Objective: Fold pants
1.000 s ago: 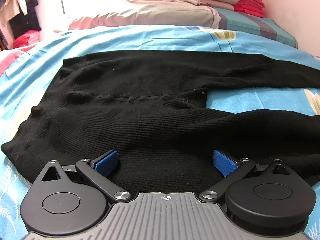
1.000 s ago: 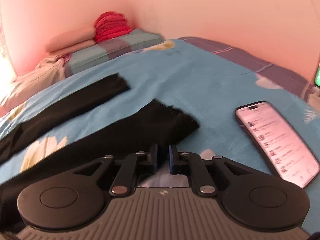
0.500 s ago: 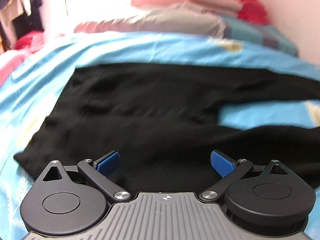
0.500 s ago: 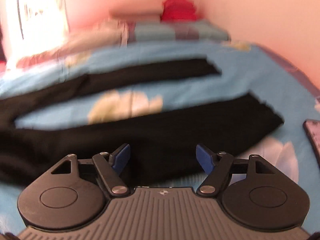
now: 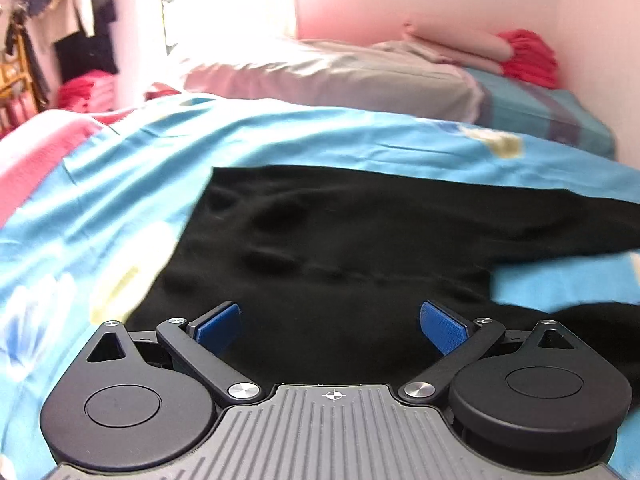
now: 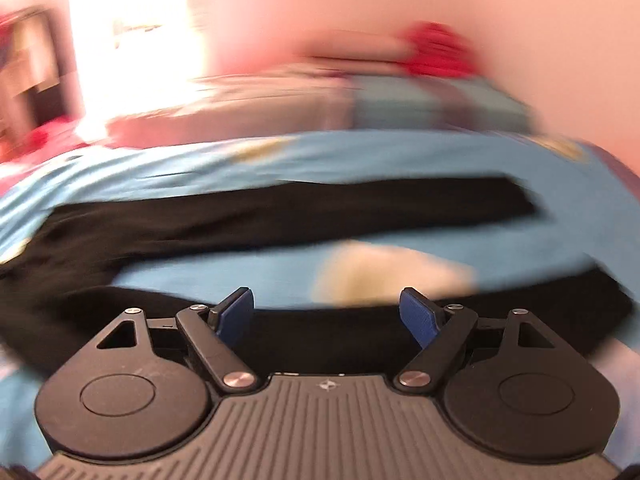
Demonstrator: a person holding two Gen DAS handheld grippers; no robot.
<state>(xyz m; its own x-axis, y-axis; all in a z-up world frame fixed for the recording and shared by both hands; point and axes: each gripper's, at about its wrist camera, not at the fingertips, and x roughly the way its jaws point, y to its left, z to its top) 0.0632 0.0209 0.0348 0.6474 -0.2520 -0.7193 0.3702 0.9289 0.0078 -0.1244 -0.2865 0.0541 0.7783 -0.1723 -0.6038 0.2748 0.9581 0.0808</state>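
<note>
With the left claw (image 5: 331,322) and right claw (image 6: 327,314) both spread and empty over the black knit pants (image 5: 360,248), a shallow pinch may snag only the top layer, skewing the fold.

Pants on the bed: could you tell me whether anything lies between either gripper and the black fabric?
Nothing visible does. The left gripper hangs open right over the waist end of the pants, and the right gripper is open above the near leg. Only the blue bedsheet shows around the cloth. The right view is blurred.
</note>
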